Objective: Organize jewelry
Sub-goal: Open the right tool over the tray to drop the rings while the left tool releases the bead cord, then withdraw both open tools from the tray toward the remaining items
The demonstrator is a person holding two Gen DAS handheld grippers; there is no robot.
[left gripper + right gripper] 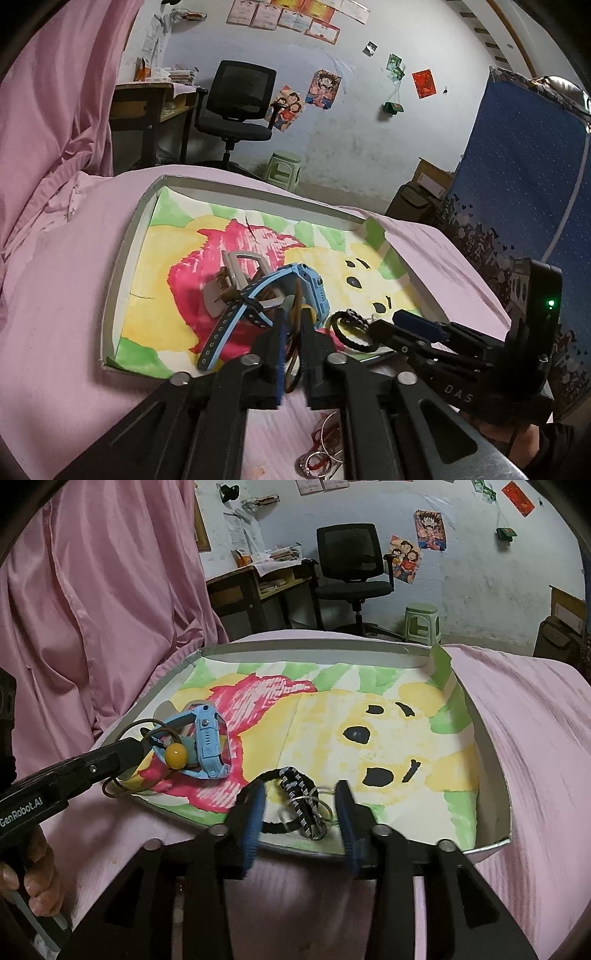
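Note:
A shallow grey box (122, 266) lined with a painted bear picture lies on the pink bedding. In it are a blue watch (295, 288), a grey hair claw (236, 277) and a black braided bracelet (351, 328). My left gripper (293, 314) stands only a narrow gap apart, with a thin brown cord (291, 354) loose between its pads. The cord's yellow bead (176, 753) rests against the watch (207, 746). My right gripper (300, 794) is open on either side of the braided bracelet (303, 805) and its metal ring, touching neither.
Silver rings on red cord (325, 443) lie on the bedding under the left gripper. A pink curtain (92, 590) hangs at the left. Beyond the bed are an office chair (351, 565), a desk (255, 587) and a green stool (423, 622). A hand (37, 878) holds the left gripper.

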